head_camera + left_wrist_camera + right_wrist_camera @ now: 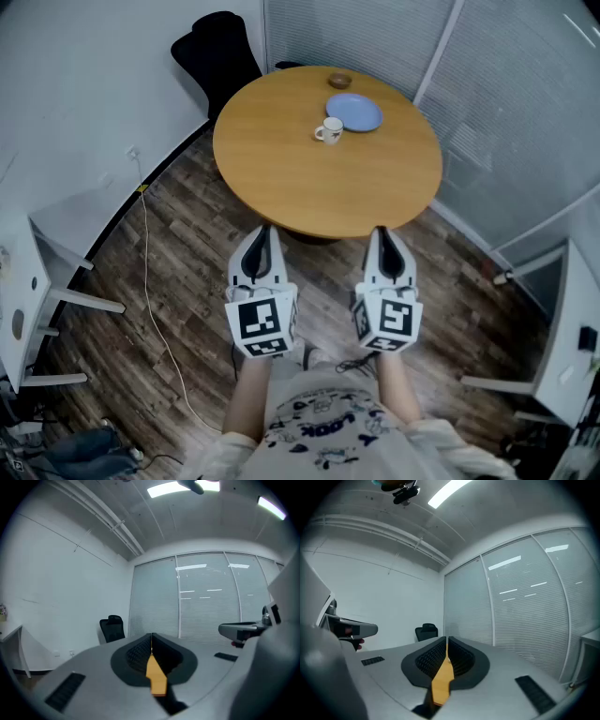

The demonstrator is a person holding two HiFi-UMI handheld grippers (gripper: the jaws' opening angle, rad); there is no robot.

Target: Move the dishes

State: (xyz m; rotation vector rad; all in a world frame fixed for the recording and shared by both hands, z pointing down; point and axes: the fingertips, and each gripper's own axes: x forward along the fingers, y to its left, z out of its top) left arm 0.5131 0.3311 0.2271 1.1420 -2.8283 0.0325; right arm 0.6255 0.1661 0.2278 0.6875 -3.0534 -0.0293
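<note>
I hold both hand-held grippers level, side by side, just short of the round bench's [309, 192] near edge. The left hand-held gripper [262, 232] has its jaws pressed together with nothing between them, and so does the right hand-held gripper [382, 234]. The dishes sit well ahead of both, on the far part of the bench. A blue plate [354, 112] has a white mug [329, 130] touching its near left rim, and a small brown bowl [339, 81] lies just beyond the plate. A black chair [220, 52] stands farther off, ahead of the left one.
</note>
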